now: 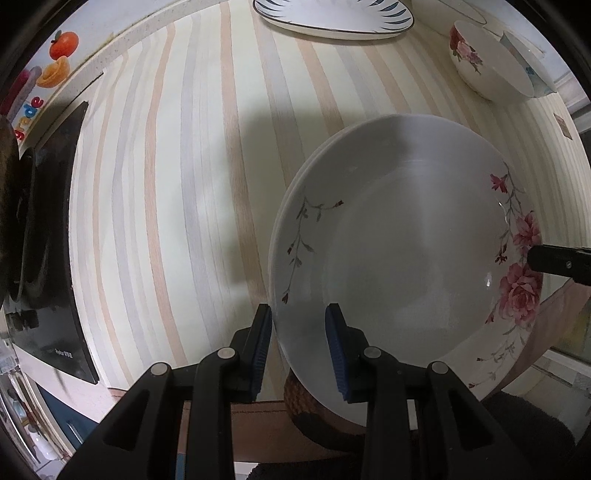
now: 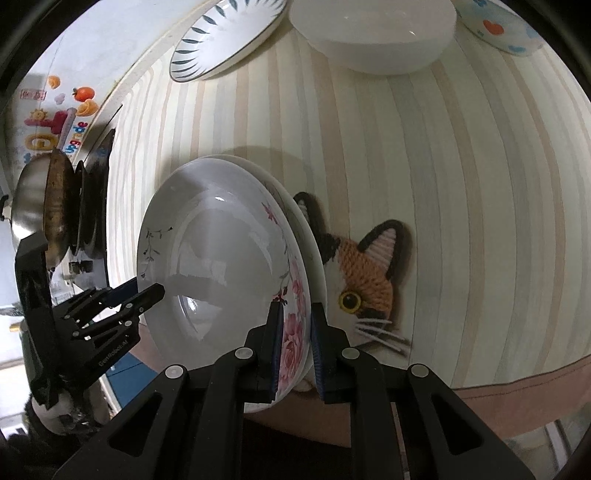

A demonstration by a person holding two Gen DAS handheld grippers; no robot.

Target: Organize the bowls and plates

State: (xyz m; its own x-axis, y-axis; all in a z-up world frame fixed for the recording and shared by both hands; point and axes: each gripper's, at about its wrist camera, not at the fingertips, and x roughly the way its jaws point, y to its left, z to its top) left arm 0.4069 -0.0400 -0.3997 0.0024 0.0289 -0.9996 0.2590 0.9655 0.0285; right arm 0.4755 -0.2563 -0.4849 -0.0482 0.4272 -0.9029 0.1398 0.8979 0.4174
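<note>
A stack of white plates with pink flowers sits on a woven cat coaster at the table's near edge. My left gripper straddles the stack's left rim, pads on either side of it. My right gripper is closed on the stack's right rim at the pink roses; its finger shows at the right of the left wrist view. A blue-leaf plate lies at the far edge. A flowered bowl lies tipped at far right.
A plain white bowl and a bowl with hearts stand at the far side. A black stove with a pan is at the left. The striped tabletop lies between.
</note>
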